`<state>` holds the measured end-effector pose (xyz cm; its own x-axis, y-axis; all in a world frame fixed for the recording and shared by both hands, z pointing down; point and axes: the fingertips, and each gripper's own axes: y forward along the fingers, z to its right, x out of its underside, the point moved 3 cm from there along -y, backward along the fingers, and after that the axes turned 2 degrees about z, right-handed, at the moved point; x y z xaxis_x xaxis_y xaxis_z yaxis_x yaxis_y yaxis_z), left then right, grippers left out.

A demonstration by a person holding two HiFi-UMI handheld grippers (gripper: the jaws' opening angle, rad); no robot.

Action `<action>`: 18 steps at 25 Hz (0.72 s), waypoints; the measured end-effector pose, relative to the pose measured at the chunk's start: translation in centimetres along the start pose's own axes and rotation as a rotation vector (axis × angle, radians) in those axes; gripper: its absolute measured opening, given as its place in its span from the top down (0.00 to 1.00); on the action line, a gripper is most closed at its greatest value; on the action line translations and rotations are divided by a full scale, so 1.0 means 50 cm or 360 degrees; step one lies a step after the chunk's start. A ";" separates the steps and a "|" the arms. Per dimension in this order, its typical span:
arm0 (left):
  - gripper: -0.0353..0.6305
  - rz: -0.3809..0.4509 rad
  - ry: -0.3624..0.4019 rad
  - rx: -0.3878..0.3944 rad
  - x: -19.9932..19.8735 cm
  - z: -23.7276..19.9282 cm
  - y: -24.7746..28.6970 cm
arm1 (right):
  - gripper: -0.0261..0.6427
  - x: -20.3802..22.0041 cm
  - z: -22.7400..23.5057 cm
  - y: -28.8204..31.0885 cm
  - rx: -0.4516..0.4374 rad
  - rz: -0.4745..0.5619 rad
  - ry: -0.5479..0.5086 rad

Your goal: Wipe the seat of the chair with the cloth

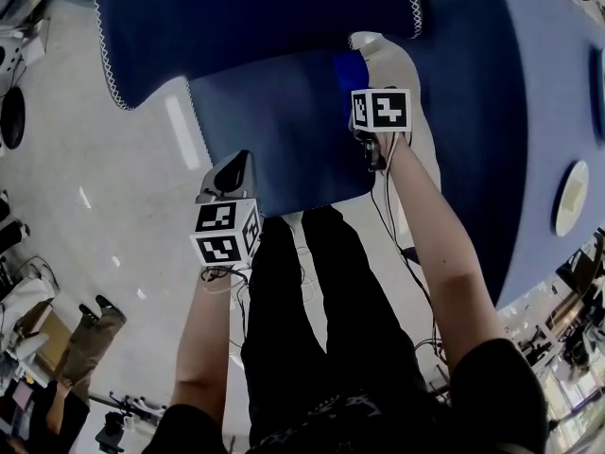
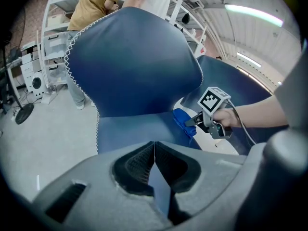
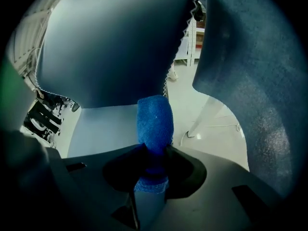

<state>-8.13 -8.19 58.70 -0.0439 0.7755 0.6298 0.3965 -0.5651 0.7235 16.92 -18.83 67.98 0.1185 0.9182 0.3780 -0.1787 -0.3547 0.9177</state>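
The chair seat point(image 1: 274, 130) is dark blue. Its backrest point(image 1: 246, 17) is the same dark blue, with white zigzag stitching along the edge. The cloth point(image 3: 154, 121) is a brighter blue. My left gripper point(image 2: 155, 150) is grey with black inside the jaws, and so is my right gripper point(image 3: 153, 160). The cube point(image 1: 225, 233) on each is white with black square markers. The floor point(image 1: 95, 159) is pale grey, and my trousers point(image 1: 321, 301) are black.

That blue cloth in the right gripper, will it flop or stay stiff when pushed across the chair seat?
Probably soft: the cloth bunches into a rounded roll where the right gripper pinches it. Its fuzzy pile likely drags rather than slips on the seat.
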 end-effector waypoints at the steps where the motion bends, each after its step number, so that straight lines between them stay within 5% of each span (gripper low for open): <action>1: 0.92 0.0004 -0.0007 -0.0007 0.002 0.000 -0.004 | 0.80 -0.001 -0.007 -0.007 -0.0014 0.0013 0.0001; 10: 0.92 0.0032 -0.0095 -0.0145 0.010 -0.099 -0.081 | 0.80 -0.005 -0.263 -0.037 -0.0326 0.0037 -0.0120; 18: 0.92 0.0029 -0.0199 -0.0206 0.065 -0.193 -0.135 | 0.80 0.083 -0.547 0.005 -0.0561 -0.0105 -0.0283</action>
<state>-19.80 -4.59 58.57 0.0795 0.7893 0.6088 0.2746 -0.6044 0.7478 -9.32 -10.27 66.47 0.3028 0.8810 0.3634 -0.4857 -0.1854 0.8543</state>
